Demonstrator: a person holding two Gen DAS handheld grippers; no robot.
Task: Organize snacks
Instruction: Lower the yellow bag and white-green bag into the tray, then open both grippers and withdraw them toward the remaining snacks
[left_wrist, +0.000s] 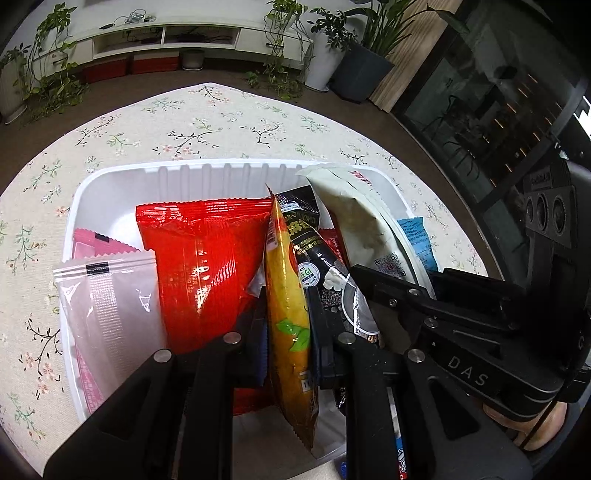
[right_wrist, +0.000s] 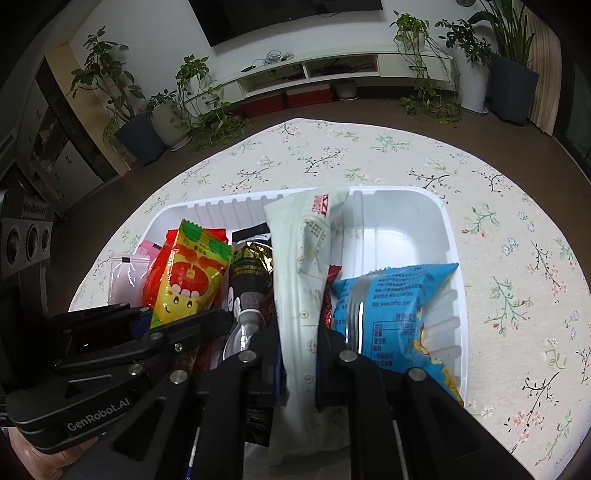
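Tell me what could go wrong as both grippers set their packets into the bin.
1. The left gripper pinches the yellow packet edge-on; released, it may topple onto the red bag.
2. The right gripper holds the white pouch, which overtops the white bin and could tip out.

Both grippers are matte black, with angular arms joined by round silver pins. The left gripper (left_wrist: 290, 354) shows in the right wrist view with "GenRobot.AI" printed in grey; the right gripper (right_wrist: 299, 369) bears "DAS".
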